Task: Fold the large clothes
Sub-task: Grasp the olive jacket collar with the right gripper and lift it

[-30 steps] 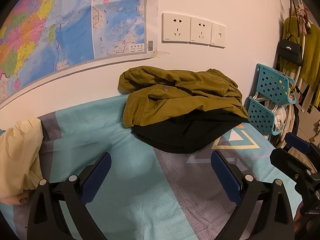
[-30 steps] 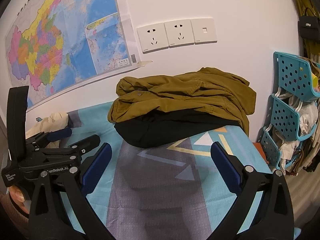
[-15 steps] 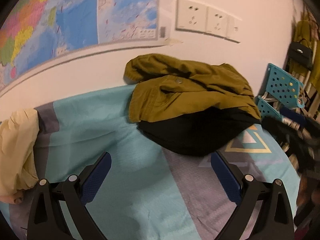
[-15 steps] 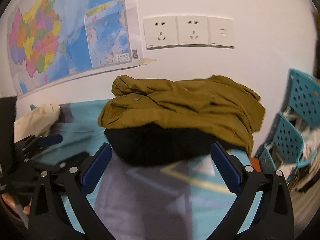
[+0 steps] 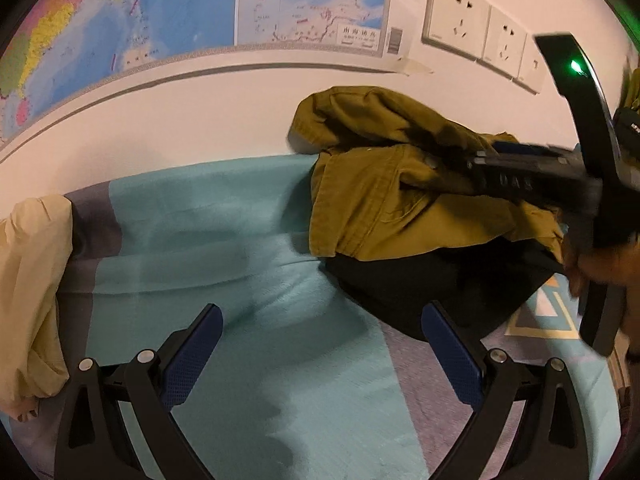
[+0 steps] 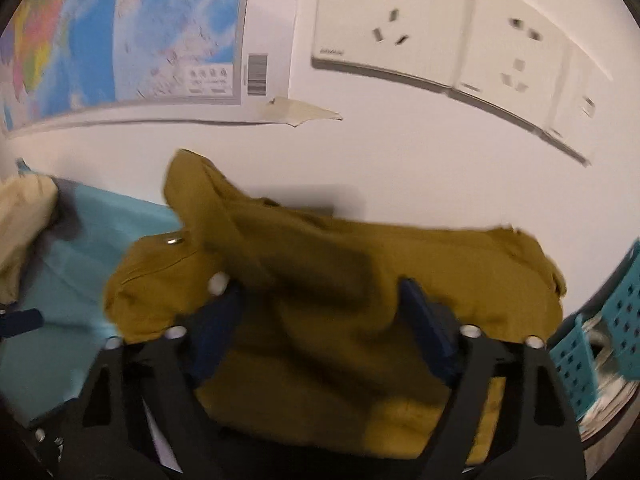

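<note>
An olive jacket (image 5: pixel 380 200) lies crumpled on a black garment (image 5: pixel 440 288) against the wall, on a teal bed sheet (image 5: pixel 200 220). My left gripper (image 5: pixel 320 340) is open above bare sheet, short of the pile, with nothing between its fingers. From the right, my right gripper (image 5: pixel 448 160) reaches onto the jacket, held by a hand (image 5: pixel 600 264). In the right wrist view the right gripper (image 6: pixel 320 308) is pushed into the olive jacket (image 6: pixel 340 272). Its jaws are closing, and a mound of the fabric sits between the blue pads (image 6: pixel 220 316).
A cream garment (image 5: pixel 32 280) lies bunched at the sheet's left edge. The wall right behind the pile carries a map (image 5: pixel 160 8) and sockets (image 5: pixel 460 20). Blue plastic baskets (image 6: pixel 600 340) stand to the right of the bed.
My right gripper swung in over the olive jacket and its jaws narrowed around a fold. My left gripper moved nearer the pile and lower, still open.
</note>
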The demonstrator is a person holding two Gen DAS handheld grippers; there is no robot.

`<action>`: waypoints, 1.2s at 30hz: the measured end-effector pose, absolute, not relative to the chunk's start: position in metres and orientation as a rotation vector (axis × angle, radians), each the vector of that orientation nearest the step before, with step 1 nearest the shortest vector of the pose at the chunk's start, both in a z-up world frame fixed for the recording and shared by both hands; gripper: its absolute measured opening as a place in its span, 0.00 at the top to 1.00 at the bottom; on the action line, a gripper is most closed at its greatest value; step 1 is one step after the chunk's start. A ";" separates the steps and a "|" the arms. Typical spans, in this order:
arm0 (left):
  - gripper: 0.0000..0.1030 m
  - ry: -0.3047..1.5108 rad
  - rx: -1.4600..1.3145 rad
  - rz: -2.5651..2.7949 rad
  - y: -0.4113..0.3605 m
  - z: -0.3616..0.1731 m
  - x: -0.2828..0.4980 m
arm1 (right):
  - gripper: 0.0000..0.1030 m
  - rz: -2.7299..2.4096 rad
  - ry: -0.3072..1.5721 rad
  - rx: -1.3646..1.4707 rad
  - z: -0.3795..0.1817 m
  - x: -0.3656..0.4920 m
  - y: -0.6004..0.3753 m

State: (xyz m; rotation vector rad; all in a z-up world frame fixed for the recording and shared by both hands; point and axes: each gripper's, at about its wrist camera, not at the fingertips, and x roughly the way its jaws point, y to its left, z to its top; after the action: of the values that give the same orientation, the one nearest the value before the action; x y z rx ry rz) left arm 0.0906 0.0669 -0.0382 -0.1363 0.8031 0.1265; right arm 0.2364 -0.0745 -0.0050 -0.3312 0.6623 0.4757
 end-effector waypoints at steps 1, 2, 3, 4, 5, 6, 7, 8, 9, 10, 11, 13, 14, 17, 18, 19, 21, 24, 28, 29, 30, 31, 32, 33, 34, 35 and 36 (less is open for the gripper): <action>0.06 0.806 -0.136 0.124 0.068 -0.040 0.093 | 0.67 0.482 0.662 -0.333 -0.001 0.239 -0.077; 0.06 0.806 -0.136 0.124 0.069 -0.040 0.095 | 0.88 0.485 0.651 -0.305 0.009 0.241 -0.086; 0.06 0.805 -0.135 0.125 0.069 -0.041 0.096 | 0.89 0.488 0.641 -0.272 0.017 0.242 -0.094; 0.06 0.805 -0.135 0.124 0.071 -0.042 0.098 | 0.89 0.497 0.614 -0.231 0.029 0.241 -0.106; 0.06 0.806 -0.136 0.125 0.072 -0.044 0.100 | 0.87 0.500 0.600 -0.220 0.039 0.240 -0.114; 0.06 0.808 -0.135 0.126 0.073 -0.045 0.100 | 0.75 0.508 0.599 -0.233 0.043 0.238 -0.116; 0.06 0.813 -0.134 0.127 0.074 -0.048 0.103 | 0.65 0.520 0.598 -0.267 0.046 0.234 -0.114; 0.06 0.816 -0.130 0.130 0.074 -0.049 0.104 | 0.39 0.524 0.576 -0.310 0.047 0.227 -0.110; 0.06 0.821 -0.129 0.135 0.075 -0.050 0.107 | 0.28 0.539 0.565 -0.342 0.046 0.225 -0.102; 0.06 0.825 -0.131 0.135 0.076 -0.052 0.108 | 0.27 0.563 0.570 -0.397 0.043 0.222 -0.092; 0.06 0.826 -0.136 0.135 0.078 -0.053 0.109 | 0.26 0.569 0.567 -0.456 0.039 0.220 -0.080; 0.06 0.827 -0.135 0.137 0.079 -0.054 0.111 | 0.23 0.593 0.553 -0.527 0.032 0.218 -0.064; 0.06 0.827 -0.132 0.136 0.080 -0.055 0.111 | 0.22 0.601 0.567 -0.548 0.026 0.221 -0.056; 0.06 0.831 -0.132 0.138 0.082 -0.054 0.112 | 0.31 0.617 0.611 -0.572 0.019 0.242 -0.040; 0.06 0.832 -0.130 0.138 0.082 -0.055 0.113 | 0.61 0.631 0.628 -0.571 0.017 0.245 -0.038; 0.06 0.832 -0.129 0.138 0.083 -0.054 0.112 | 0.75 0.650 0.656 -0.564 0.018 0.249 -0.038; 0.06 0.829 -0.125 0.133 0.084 -0.054 0.111 | 0.89 0.653 0.640 -0.529 0.036 0.248 -0.045; 0.06 0.812 -0.127 0.095 0.087 -0.054 0.109 | 0.90 0.633 0.534 -0.439 0.087 0.235 -0.082; 0.07 0.738 -0.187 -0.014 0.087 -0.045 0.106 | 0.92 0.590 0.420 -0.273 0.151 0.220 -0.147; 0.07 0.725 -0.203 -0.043 0.086 -0.042 0.106 | 0.92 0.571 0.397 -0.249 0.164 0.214 -0.166; 0.07 0.713 -0.232 -0.110 0.082 -0.039 0.106 | 0.92 0.568 0.394 -0.229 0.172 0.215 -0.173; 0.07 0.705 -0.248 -0.178 0.076 -0.036 0.108 | 0.92 0.566 0.381 -0.205 0.180 0.210 -0.186; 0.07 0.694 -0.248 -0.210 0.071 -0.033 0.109 | 0.92 0.556 0.364 -0.197 0.186 0.205 -0.196; 0.07 0.670 -0.238 -0.246 0.065 -0.030 0.113 | 0.92 0.553 0.353 -0.190 0.183 0.198 -0.194; 0.07 0.641 -0.216 -0.284 0.055 -0.025 0.118 | 0.92 0.555 0.343 -0.180 0.186 0.194 -0.199; 0.07 0.630 -0.205 -0.290 0.048 -0.022 0.121 | 0.92 0.551 0.330 -0.171 0.186 0.190 -0.203; 0.07 0.621 -0.203 -0.305 0.042 -0.019 0.128 | 0.92 0.553 0.321 -0.164 0.180 0.186 -0.201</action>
State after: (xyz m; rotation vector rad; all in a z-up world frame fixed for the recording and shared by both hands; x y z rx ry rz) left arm 0.1276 0.0421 -0.0194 -0.2030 0.6212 -0.3049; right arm 0.1862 -0.2013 0.1799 -0.1638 0.3213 0.5530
